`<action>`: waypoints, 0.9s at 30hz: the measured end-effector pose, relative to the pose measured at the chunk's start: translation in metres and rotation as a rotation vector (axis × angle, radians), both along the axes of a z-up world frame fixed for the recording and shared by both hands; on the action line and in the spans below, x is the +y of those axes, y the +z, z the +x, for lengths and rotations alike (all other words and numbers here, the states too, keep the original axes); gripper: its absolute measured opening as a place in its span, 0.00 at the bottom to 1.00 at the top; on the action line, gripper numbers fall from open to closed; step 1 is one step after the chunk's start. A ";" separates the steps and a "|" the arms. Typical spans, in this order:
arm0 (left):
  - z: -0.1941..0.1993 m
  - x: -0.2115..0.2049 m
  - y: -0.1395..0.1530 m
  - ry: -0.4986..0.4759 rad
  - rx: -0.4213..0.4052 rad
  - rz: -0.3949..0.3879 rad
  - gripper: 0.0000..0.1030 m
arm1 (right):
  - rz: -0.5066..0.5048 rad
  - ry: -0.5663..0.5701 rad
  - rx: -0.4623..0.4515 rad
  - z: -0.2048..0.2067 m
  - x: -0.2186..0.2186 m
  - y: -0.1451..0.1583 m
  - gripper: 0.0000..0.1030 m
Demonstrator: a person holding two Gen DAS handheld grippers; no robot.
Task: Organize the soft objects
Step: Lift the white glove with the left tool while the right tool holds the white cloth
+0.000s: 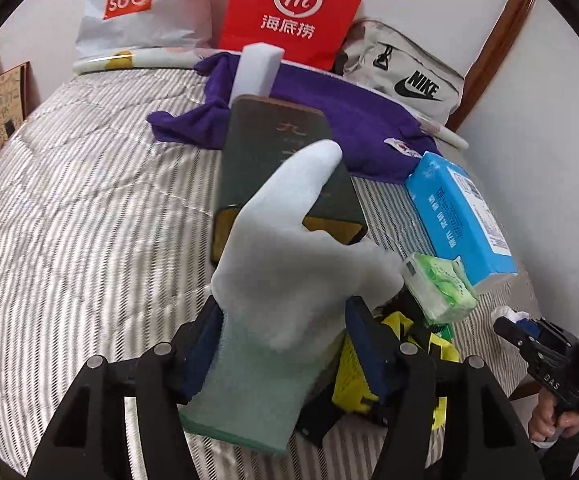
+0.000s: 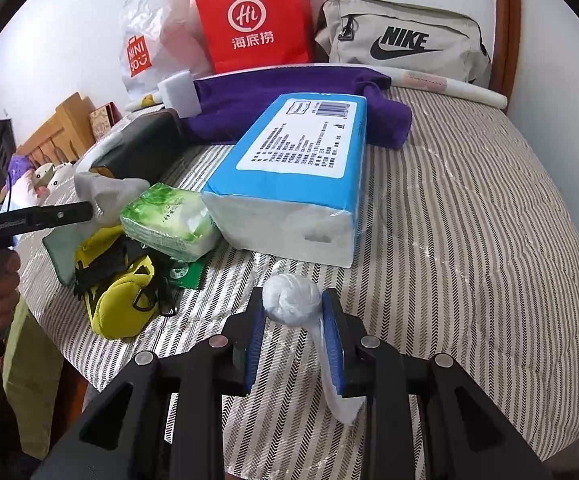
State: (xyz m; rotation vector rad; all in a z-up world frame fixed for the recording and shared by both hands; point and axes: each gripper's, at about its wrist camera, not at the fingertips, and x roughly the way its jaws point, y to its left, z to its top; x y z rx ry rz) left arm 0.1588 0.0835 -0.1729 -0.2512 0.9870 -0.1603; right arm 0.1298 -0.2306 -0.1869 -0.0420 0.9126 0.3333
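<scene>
A pale grey glove [image 1: 281, 248] with a green cuff lies between the spread fingers of my left gripper [image 1: 281, 308]. It rests loosely on a dark green box [image 1: 277, 140] and a yellow pouch [image 1: 353, 376], and the pads do not squeeze it. In the right wrist view the glove [image 2: 105, 192] sits just past one of that gripper's fingers [image 2: 73, 212]. My right gripper [image 2: 293, 300] is shut on a white rolled bundle [image 2: 291, 298] with a tail hanging down, just above the striped bed cover [image 2: 469, 240]. The right gripper also shows in the left wrist view [image 1: 517, 320].
A blue tissue pack [image 2: 297, 172] and a green tissue pack [image 2: 169, 224] lie mid-bed beside the yellow pouch [image 2: 117, 304]. Behind are a purple cloth [image 2: 289, 96], a white foam block [image 2: 179, 92], a red bag [image 2: 253, 20], a white bag [image 2: 149, 40] and a beige Nike bag [image 2: 401, 40].
</scene>
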 end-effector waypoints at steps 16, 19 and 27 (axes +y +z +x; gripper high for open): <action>-0.039 0.043 -0.002 0.067 -0.009 -0.153 0.11 | -0.001 0.010 -0.028 0.002 0.010 0.019 0.27; -0.055 0.055 0.009 0.099 -0.025 -0.170 0.11 | 0.012 0.018 -0.037 -0.001 0.010 0.024 0.27; -0.077 0.066 0.040 0.131 -0.081 -0.176 0.11 | 0.006 0.042 -0.079 -0.015 0.017 0.045 0.27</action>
